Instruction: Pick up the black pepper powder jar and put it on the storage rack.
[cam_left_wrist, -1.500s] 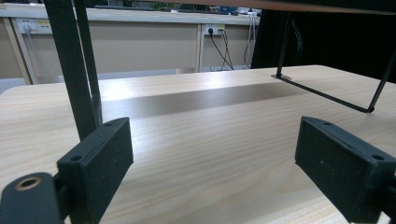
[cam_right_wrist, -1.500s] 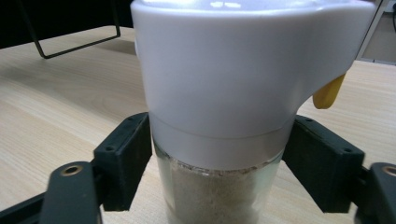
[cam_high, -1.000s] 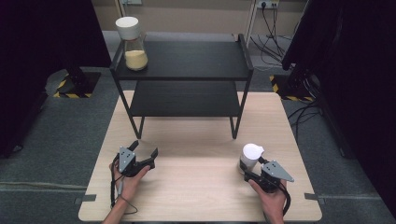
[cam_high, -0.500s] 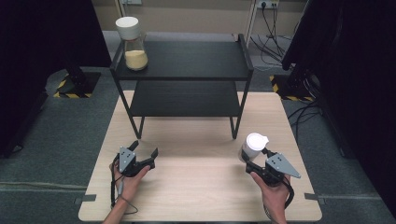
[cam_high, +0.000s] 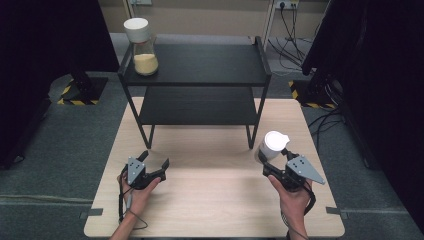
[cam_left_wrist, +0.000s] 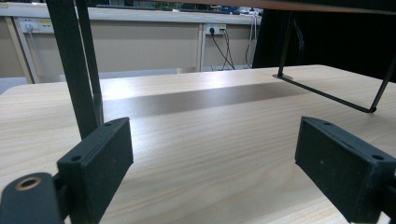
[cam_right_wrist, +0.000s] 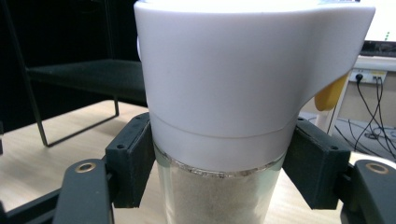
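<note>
Change since a second ago: right gripper (cam_high: 274, 161) has lifted its jar (cam_high: 271, 146) off the table, higher and a touch nearer the rack leg than before; left gripper has kept its place.

Far left, top shelf: a second jar (cam_high: 140, 46) with a white lid and yellow grains stands upright at the left end of the black rack (cam_high: 200, 65), well apart from both hands.

Left gripper (cam_high: 154, 166): rests low over the wooden table (cam_high: 210, 200) in the person's left hand (cam_high: 136, 192), in front of the rack's left leg. Jaws stand wide apart with nothing between them; in the left gripper view the bare tabletop (cam_left_wrist: 205, 135) runs between the two black pads (cam_left_wrist: 100, 158).

Centre: bare wood between the two hands; the rack's lower shelf is dark and shadowed.

Right gripper, grip: jaws clamp the jar from both sides, the pads (cam_right_wrist: 133, 158) pressing just under the white cap (cam_right_wrist: 233, 70), as the right gripper view shows.

Jar in hand: upright, white cap with a spout on top, clear glass body holding pale grains (cam_right_wrist: 219, 196); it sits just beside the rack's front right leg, held clear of the table by the right hand (cam_high: 295, 197).
</note>
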